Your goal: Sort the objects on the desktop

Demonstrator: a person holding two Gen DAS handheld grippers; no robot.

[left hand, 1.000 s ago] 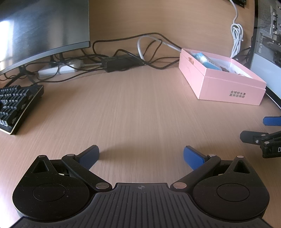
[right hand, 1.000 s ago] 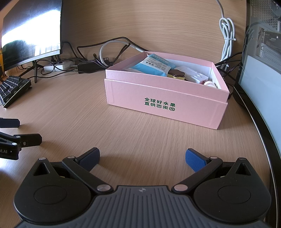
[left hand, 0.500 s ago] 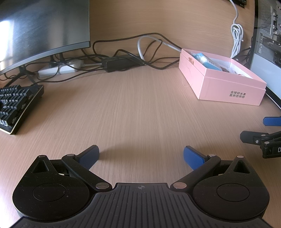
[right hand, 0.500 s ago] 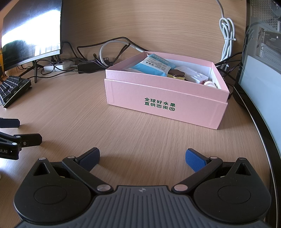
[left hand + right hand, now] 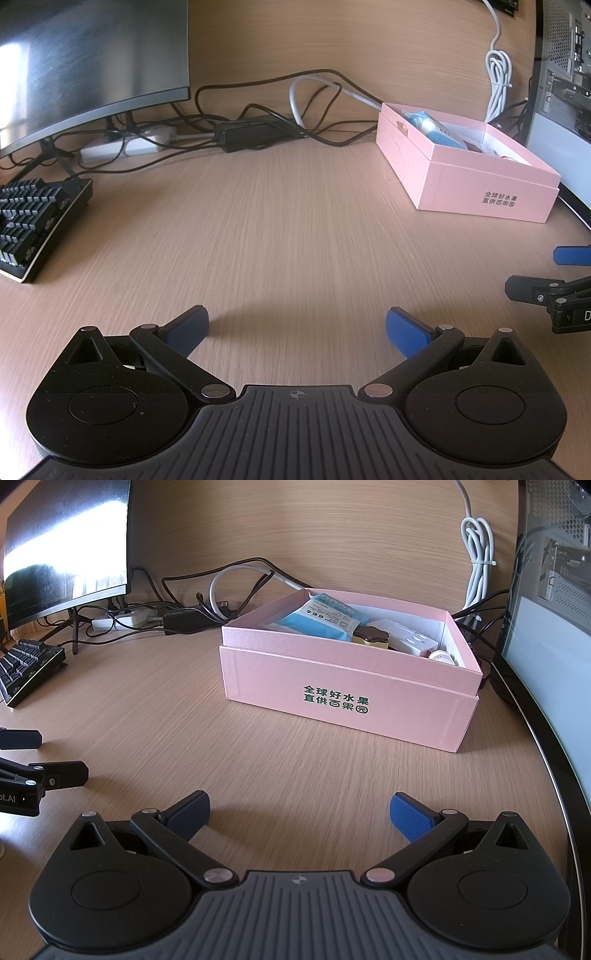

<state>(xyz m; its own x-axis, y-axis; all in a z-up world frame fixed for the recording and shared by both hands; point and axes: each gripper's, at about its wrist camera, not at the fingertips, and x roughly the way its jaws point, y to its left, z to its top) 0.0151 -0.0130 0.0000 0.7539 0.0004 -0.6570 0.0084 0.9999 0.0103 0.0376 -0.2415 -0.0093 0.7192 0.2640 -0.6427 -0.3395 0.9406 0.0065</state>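
Hovering with jaws wide and empty, left gripper (image 5: 297,328) and right gripper (image 5: 299,808); reaching toward the pink box (image 5: 343,686) at 1 o'clock risks snagging cables (image 5: 236,579).

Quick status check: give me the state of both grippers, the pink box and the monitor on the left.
left gripper: open, empty, low over bare desk.
right gripper: open, empty, facing the box.
pink box: lid off, items inside.
blue packet: lying in the box, tilted against the back wall.
monitor: screen dark, only reflections.
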